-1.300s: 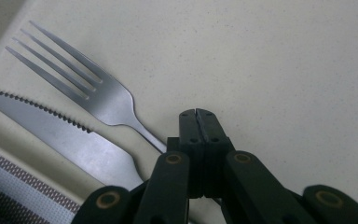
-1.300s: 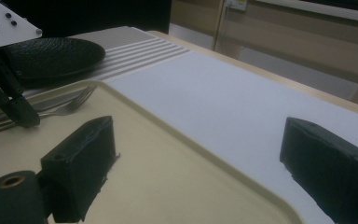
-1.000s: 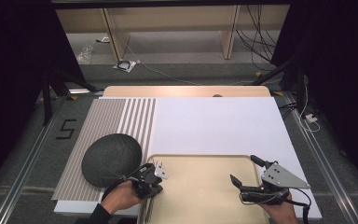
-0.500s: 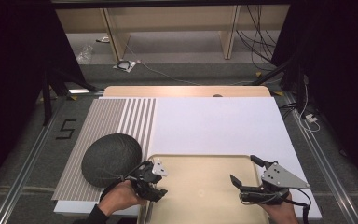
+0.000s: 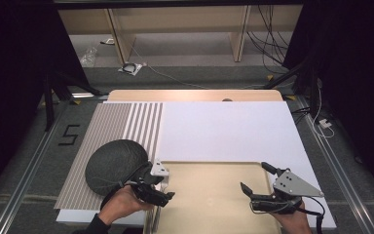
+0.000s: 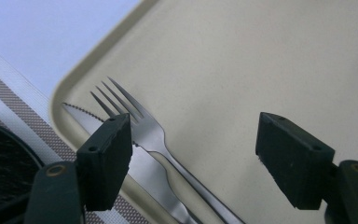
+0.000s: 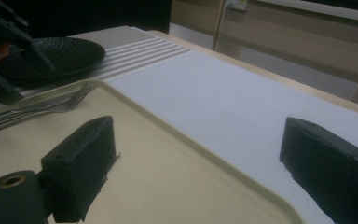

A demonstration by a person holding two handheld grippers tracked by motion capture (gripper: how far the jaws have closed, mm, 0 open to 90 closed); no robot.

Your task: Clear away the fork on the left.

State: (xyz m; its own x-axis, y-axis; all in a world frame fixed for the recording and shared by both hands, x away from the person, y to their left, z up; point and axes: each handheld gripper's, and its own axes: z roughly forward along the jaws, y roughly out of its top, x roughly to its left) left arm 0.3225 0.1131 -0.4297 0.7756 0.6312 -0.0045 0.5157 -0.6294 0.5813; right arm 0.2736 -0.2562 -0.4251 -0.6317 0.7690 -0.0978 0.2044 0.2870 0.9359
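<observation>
A steel fork [image 6: 154, 135] and a serrated knife [image 6: 81, 116] lie side by side along the left rim of a beige tray [image 5: 209, 195]. My left gripper [image 5: 167, 187] hovers just above them. Its jaws have just been opening and stand open [image 6: 198, 158], nothing between them, with the fork under the left pad [image 6: 105, 161]. A black plate [image 5: 114, 163] rests on the striped mat to the left of the tray. My right gripper [image 5: 253, 176] is open over the tray's right part, its jaws [image 7: 205, 163] holding nothing.
The tray sits at the near edge of a white board [image 5: 224, 129] beside a striped placemat [image 5: 121, 124]. The wooden table edge [image 5: 190, 95] runs behind it. Beyond lie the floor, cables and wooden furniture legs. The right gripper view has the fork [image 7: 70, 100] and plate [image 7: 51, 51] at its left.
The left gripper's jaws have spread apart and the hand has lifted slightly above the tray's left edge. The right gripper has stayed put.
</observation>
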